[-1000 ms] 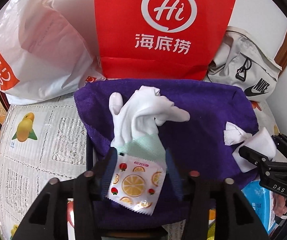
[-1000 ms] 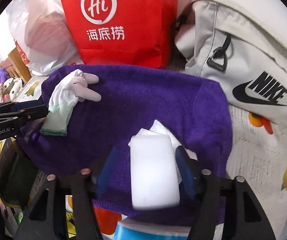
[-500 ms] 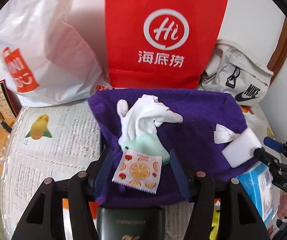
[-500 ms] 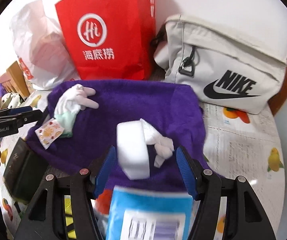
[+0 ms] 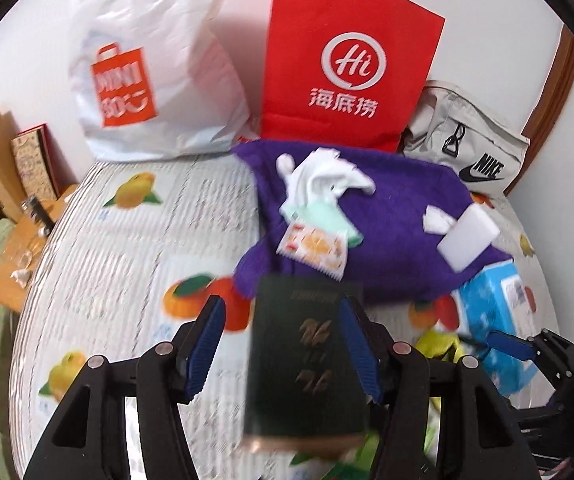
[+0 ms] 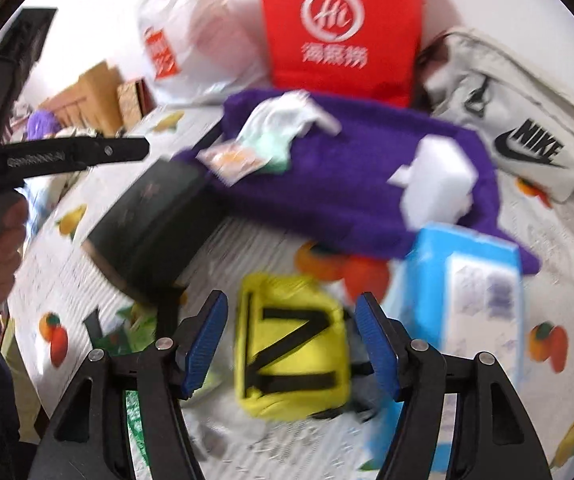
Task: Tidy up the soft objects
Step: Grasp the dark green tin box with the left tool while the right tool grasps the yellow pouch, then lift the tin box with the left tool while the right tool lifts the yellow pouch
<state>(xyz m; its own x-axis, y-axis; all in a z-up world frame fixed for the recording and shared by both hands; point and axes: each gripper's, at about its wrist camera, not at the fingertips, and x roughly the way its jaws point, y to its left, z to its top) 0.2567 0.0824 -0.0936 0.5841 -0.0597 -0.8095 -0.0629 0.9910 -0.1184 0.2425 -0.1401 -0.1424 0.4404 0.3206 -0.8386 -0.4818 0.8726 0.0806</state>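
Towel [image 5: 399,216] with one glove [image 5: 323,180], one sachet [image 5: 313,246], one sponge [image 5: 467,236].

We find two fisheye views, each mounted behind its own gripper and looking forward and steeply down along the two fingers. The left wrist view sits above the near-left part of the tabletop [image 5: 127,240], facing the wall; its left gripper [image 5: 283,344] frames a dark green booklet [image 5: 307,364] close below. The right wrist view looks from further right, its right gripper [image 6: 291,348] framing a yellow pouch [image 6: 291,344] close below. Both views share the purple towel [image 5: 399,216], red paper bag [image 5: 351,60], white plastic bag [image 5: 155,68], grey Nike bag [image 5: 471,152] and blue packet [image 5: 495,312]. Each view catches the other gripper at its edge. Both frames are motion-blurred.
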